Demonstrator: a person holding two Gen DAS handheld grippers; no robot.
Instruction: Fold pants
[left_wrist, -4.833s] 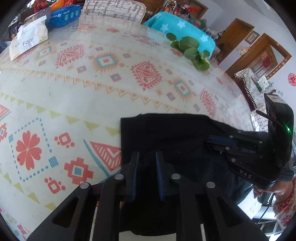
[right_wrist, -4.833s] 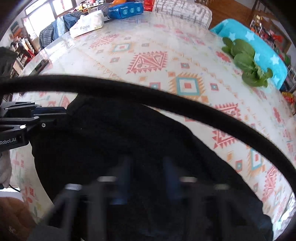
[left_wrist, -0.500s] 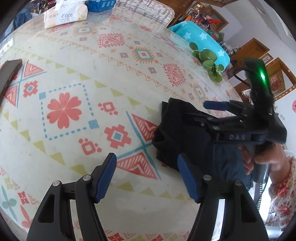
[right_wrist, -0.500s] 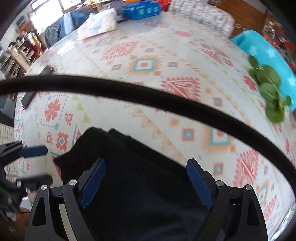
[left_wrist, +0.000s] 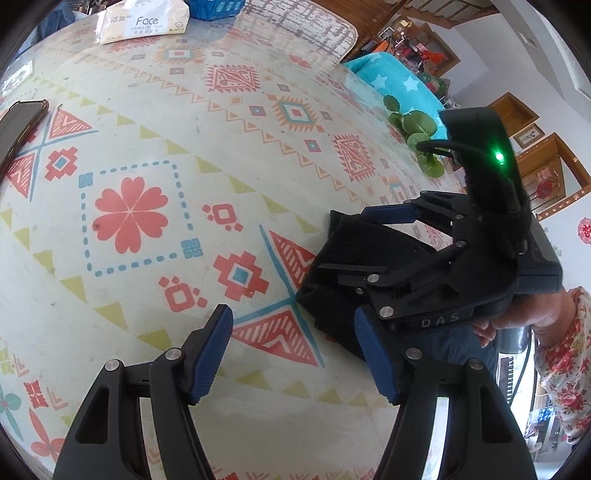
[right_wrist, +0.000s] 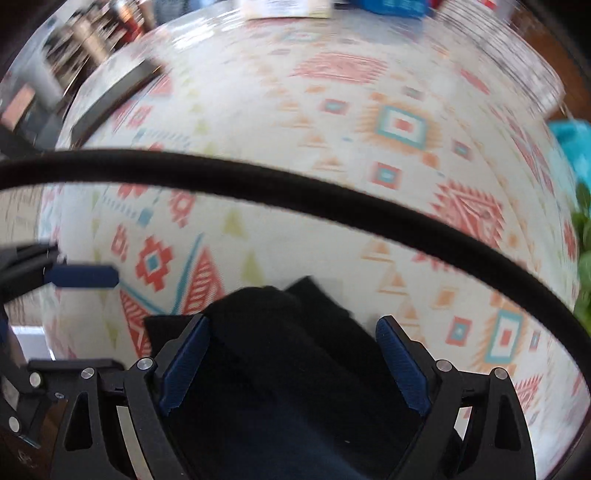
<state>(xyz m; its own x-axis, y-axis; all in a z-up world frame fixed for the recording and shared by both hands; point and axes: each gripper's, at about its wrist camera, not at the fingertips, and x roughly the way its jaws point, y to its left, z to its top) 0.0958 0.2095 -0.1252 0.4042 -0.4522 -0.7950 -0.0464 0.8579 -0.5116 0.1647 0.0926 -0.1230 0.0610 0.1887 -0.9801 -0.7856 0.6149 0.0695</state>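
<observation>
The black pants (left_wrist: 343, 254) lie folded in a small bundle on the patterned tablecloth (left_wrist: 258, 166), at the right of the left wrist view. My left gripper (left_wrist: 293, 350) is open just left of the bundle, with only cloth pattern between its blue pads. My right gripper (left_wrist: 364, 242) hangs over the bundle, pointing steeply down. In the right wrist view, the right gripper (right_wrist: 293, 358) straddles the pants (right_wrist: 280, 350); its jaws are closing, still wide, and the pads do not press the fabric. One left finger (right_wrist: 85, 276) shows at the left edge.
A tissue pack (left_wrist: 144, 20) and a blue pack (left_wrist: 214, 7) sit at the table's far side, a dark phone (left_wrist: 18, 129) at the left edge, green leaves (left_wrist: 417, 136) at the right. A black cable (right_wrist: 295, 192) crosses the right wrist view. A hand (left_wrist: 517, 317) holds the right gripper.
My left gripper, earlier shut on the pants, now stands open beside them. In the last half second the right gripper swung and rolled over the bundle's end; the left barely moved.
</observation>
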